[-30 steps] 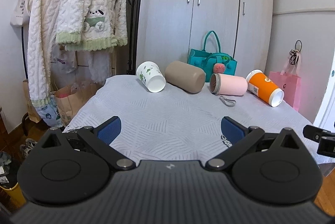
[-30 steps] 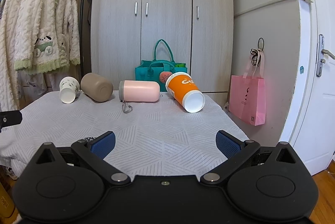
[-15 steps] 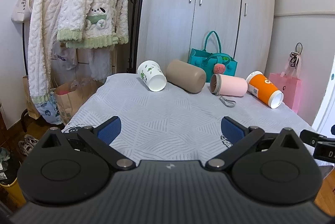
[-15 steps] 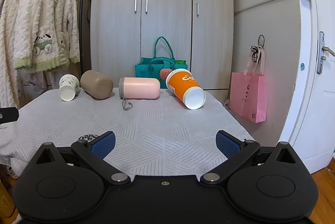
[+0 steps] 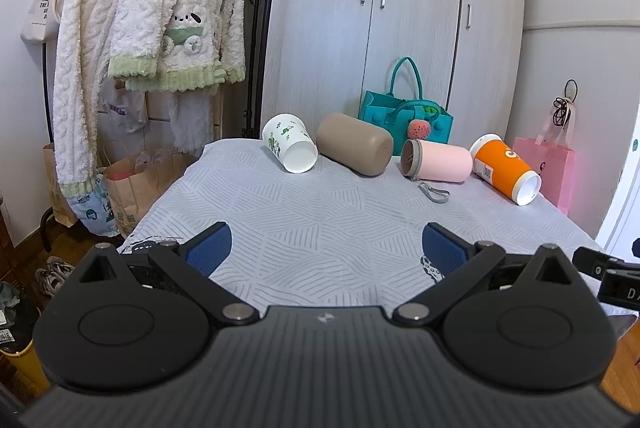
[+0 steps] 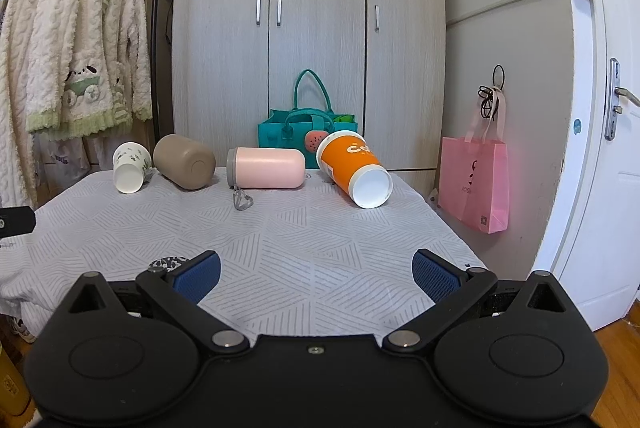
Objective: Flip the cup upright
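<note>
Here, in the left wrist view, the left claw (image 5: pixel 325 246) hangs spread wide over the near tabletop (image 5: pixel 320 212), holding nothing. Four cups lie on their sides along the far edge: white printed cup (image 5: pixel 290 143), tan cup (image 5: pixel 354 143), pink cup (image 5: pixel 436 161), orange cup (image 5: pixel 505 169). In the right wrist view, the right claw (image 6: pixel 316 276) is likewise apart and empty, well short of the orange cup (image 6: pixel 354 168).

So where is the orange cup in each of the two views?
Left wrist view: the orange cup lies on its side at the far right of the table.
Right wrist view: the orange cup lies right of centre.
Shared landmark: the teal bag behind the cups.
</note>
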Tool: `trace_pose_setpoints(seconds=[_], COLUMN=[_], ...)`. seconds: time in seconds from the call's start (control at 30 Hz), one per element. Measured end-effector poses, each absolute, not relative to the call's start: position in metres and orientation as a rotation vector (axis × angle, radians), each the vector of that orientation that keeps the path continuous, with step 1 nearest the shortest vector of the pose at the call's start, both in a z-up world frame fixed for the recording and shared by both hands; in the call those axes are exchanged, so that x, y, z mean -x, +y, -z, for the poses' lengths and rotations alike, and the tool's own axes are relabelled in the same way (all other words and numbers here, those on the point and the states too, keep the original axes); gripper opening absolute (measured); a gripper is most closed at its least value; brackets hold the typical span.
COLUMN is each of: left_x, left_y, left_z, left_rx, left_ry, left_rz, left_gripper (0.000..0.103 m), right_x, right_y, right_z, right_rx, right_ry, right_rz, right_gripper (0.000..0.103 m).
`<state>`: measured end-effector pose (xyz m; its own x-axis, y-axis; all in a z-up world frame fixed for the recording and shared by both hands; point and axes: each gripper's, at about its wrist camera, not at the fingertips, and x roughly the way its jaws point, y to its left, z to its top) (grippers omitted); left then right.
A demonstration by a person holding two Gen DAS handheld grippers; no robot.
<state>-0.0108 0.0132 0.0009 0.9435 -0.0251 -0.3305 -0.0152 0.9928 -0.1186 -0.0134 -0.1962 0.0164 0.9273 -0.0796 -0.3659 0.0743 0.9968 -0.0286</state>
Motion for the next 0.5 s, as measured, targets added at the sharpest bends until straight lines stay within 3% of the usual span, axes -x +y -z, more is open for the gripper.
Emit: trace_pose_setpoints(seconds=[0.5], left_x=[0.0027], left_y=[0.012], left_z=[-0.0059], left_rx=[0.102], left_ry=[0.399], left_rz=[-0.016], left_gripper=[0.103], right_x=[0.0089], right_y=[-0.1957], right_z=[-0.019], right_rx=[0.012], right_ry=[0.399], right_rz=[0.046], right_gripper=[0.103])
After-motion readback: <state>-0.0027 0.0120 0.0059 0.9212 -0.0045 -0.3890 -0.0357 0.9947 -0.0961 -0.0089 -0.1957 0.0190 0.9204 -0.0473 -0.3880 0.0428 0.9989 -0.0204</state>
